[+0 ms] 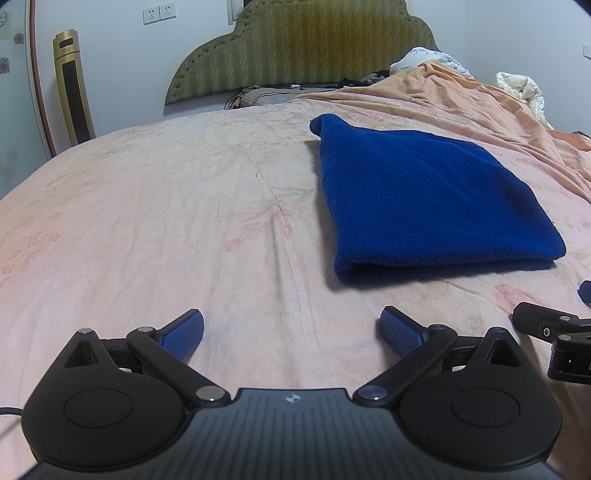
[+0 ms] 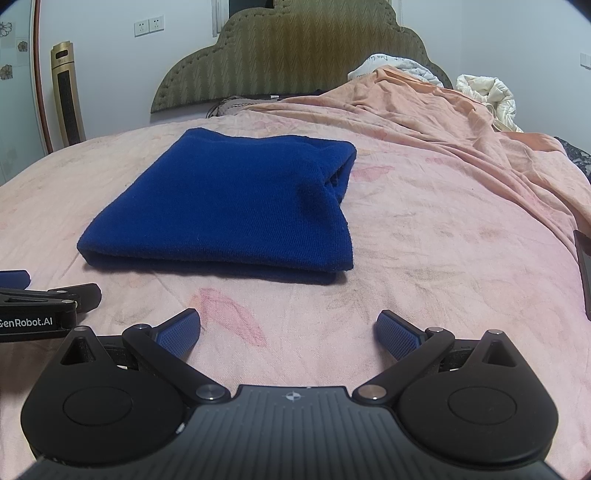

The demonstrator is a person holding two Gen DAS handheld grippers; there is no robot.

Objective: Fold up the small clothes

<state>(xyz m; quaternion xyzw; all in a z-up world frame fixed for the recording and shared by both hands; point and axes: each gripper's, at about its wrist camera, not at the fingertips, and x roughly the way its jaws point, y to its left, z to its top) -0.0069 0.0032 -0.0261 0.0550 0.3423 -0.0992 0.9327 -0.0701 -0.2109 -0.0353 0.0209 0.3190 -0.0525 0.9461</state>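
I see a pink floral bedsheet (image 1: 147, 221), an olive padded headboard (image 1: 295, 48) against the far white wall (image 1: 129, 55), and a gold tower fan (image 1: 72, 88) far left.

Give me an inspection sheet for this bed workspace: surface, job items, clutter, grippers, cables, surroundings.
Surface: wrinkled pink floral bedsheet, faint stains near the front.
Job's things: dark blue knitted garment, folded into a flat rectangle, lying free of both grippers.
Clutter: rumpled orange blanket and white quilt heaped at the head end; dark flat object at the right edge, unidentifiable.
Grippers: left gripper open, empty; right gripper open, empty; both low over the sheet, short of the garment.
Cables: dark cord beside the left gripper.
Surroundings: olive padded headboard, gold tower fan, wall sockets.
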